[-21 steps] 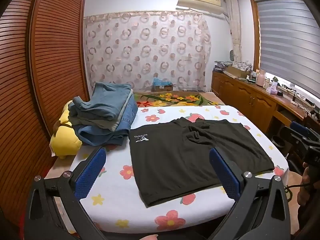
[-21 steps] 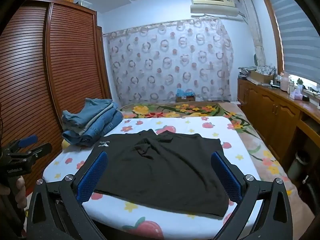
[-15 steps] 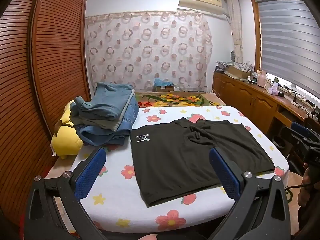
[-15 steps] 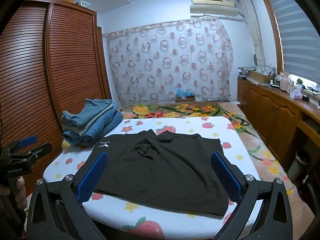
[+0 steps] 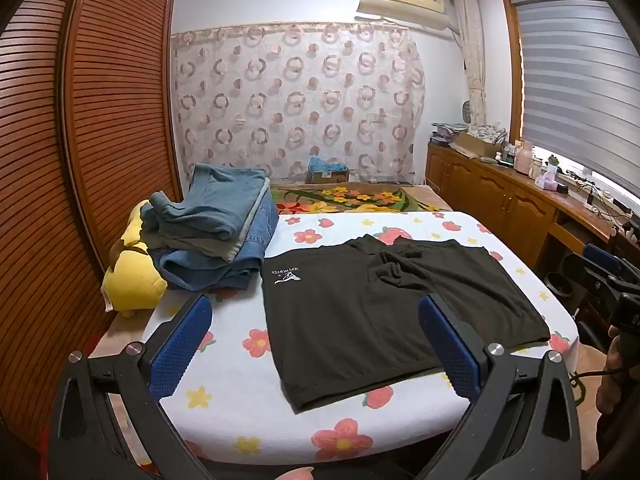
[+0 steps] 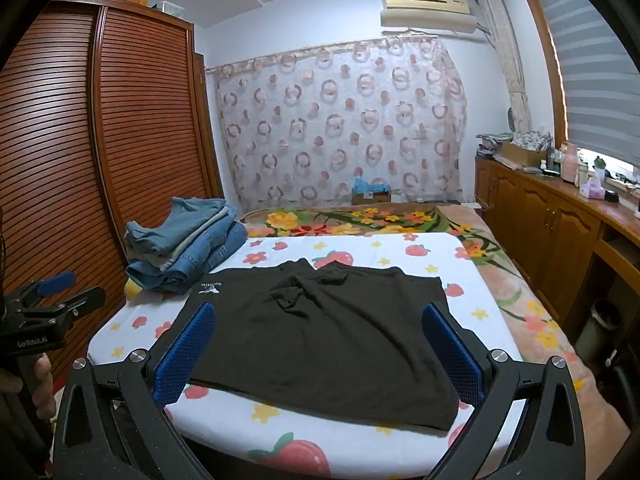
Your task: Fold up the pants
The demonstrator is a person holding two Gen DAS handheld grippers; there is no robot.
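A pair of black shorts (image 5: 384, 304) lies spread flat on the white flowered bed sheet (image 5: 240, 396), with a small white logo near its far left corner. It also shows in the right wrist view (image 6: 320, 332). My left gripper (image 5: 314, 344) is open and empty, held in front of the bed's near edge, apart from the shorts. My right gripper (image 6: 316, 350) is open and empty, also short of the bed. The left gripper (image 6: 52, 300) shows at the left edge of the right wrist view. The right gripper (image 5: 608, 272) shows at the right edge of the left wrist view.
A stack of folded jeans (image 5: 216, 232) sits at the bed's far left, beside a yellow plush toy (image 5: 132, 276). A slatted wardrobe (image 5: 80, 160) lines the left side. Wooden cabinets (image 5: 512, 208) with clutter run along the right. A flowered blanket (image 5: 352, 196) lies beyond.
The left wrist view has shifted very slightly to the left. Both grippers stay open and the shorts have not moved.
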